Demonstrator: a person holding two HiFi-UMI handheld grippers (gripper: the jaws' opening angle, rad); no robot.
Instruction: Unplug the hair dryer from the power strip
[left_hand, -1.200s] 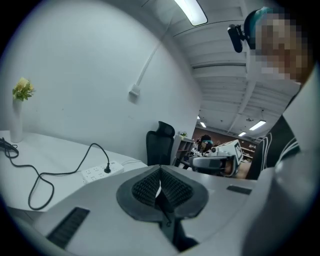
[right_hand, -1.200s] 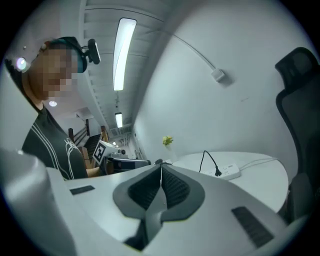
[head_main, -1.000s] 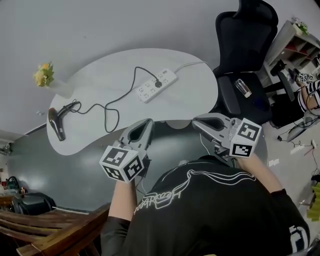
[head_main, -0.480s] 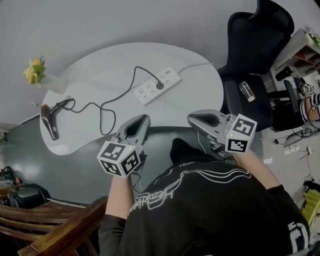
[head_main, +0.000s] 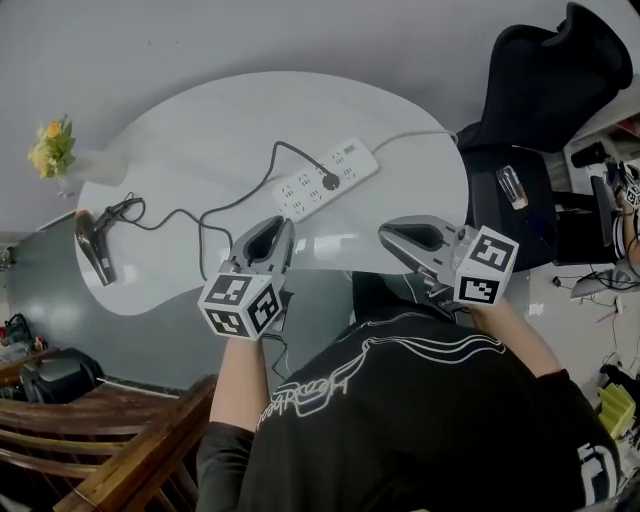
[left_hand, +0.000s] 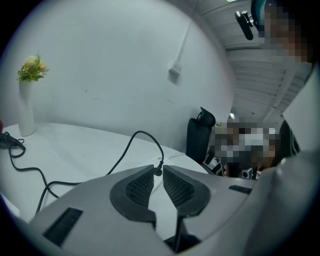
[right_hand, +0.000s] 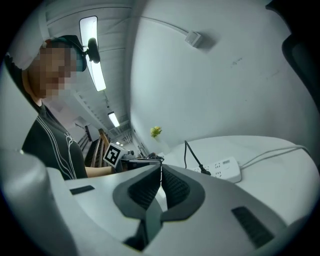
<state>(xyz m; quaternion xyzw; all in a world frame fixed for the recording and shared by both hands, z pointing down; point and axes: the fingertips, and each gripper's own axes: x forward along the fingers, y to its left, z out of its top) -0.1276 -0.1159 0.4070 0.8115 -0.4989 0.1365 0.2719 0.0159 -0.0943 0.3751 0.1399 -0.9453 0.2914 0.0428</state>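
Observation:
A white power strip (head_main: 327, 178) lies mid-table with the black plug (head_main: 328, 183) in it. Its cord (head_main: 215, 205) runs left to the black hair dryer (head_main: 92, 245) at the table's left end. My left gripper (head_main: 284, 222) hovers at the near table edge, short of the strip; its jaws have just been opening to a narrow gap with nothing between them (left_hand: 157, 169). The cord (left_hand: 135, 140) arches just beyond its tips. My right gripper (head_main: 386, 232) is shut and empty (right_hand: 161, 167), with the power strip (right_hand: 222, 169) and plug (right_hand: 202, 170) ahead to its right.
A vase of yellow flowers (head_main: 50, 150) stands at the table's far left. The strip's white cable (head_main: 410, 135) leads off the right edge. A black office chair (head_main: 530, 120) stands at the right, with wooden furniture (head_main: 100, 450) at the lower left.
Both grippers have come forward and down from over the floor to the table's near edge. The table and power strip sit closer in the head view.

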